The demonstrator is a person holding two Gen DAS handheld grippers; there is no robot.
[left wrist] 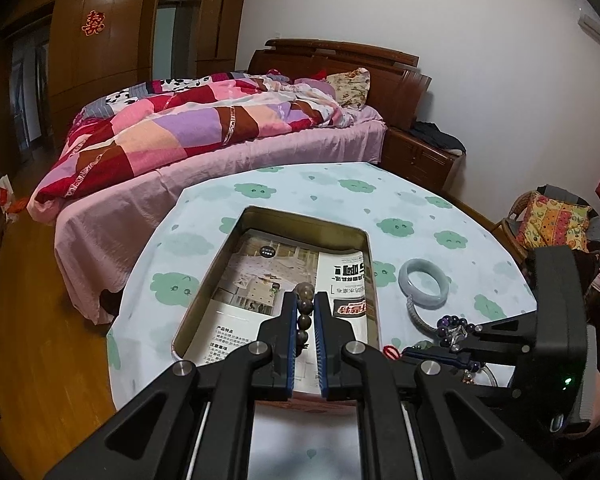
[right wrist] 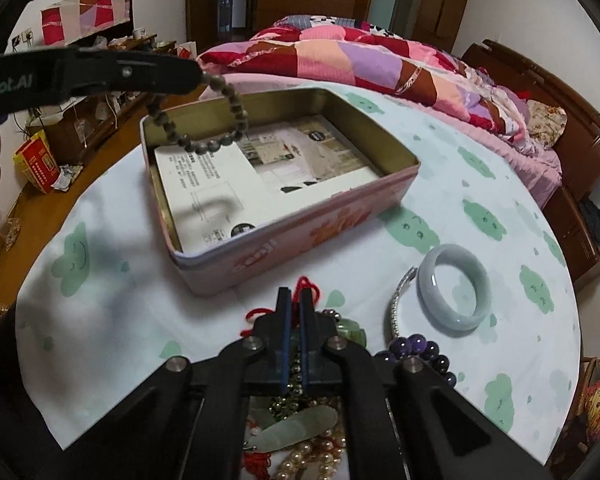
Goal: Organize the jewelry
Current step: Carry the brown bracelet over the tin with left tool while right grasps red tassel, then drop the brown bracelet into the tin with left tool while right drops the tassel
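Note:
My left gripper (left wrist: 305, 298) is shut on a brown wooden bead bracelet (left wrist: 303, 312) and holds it above the open pink tin box (left wrist: 370, 280). In the right wrist view the bracelet (right wrist: 204, 120) hangs from the left gripper (right wrist: 198, 74) over the box (right wrist: 300, 236), which is lined with printed paper. My right gripper (right wrist: 295, 294) is nearly closed over a jewelry pile with a red cord (right wrist: 306, 286), a green jade pendant (right wrist: 296, 428) and pearl beads (right wrist: 308, 460); I cannot tell if it grips anything.
A pale jade bangle (right wrist: 454, 292), a silver chain bracelet (right wrist: 398, 304) and a purple bead bracelet (right wrist: 420, 350) lie on the round table with the cloud-print cloth (right wrist: 500, 184). A bed with a patchwork quilt (left wrist: 180, 128) stands behind the table.

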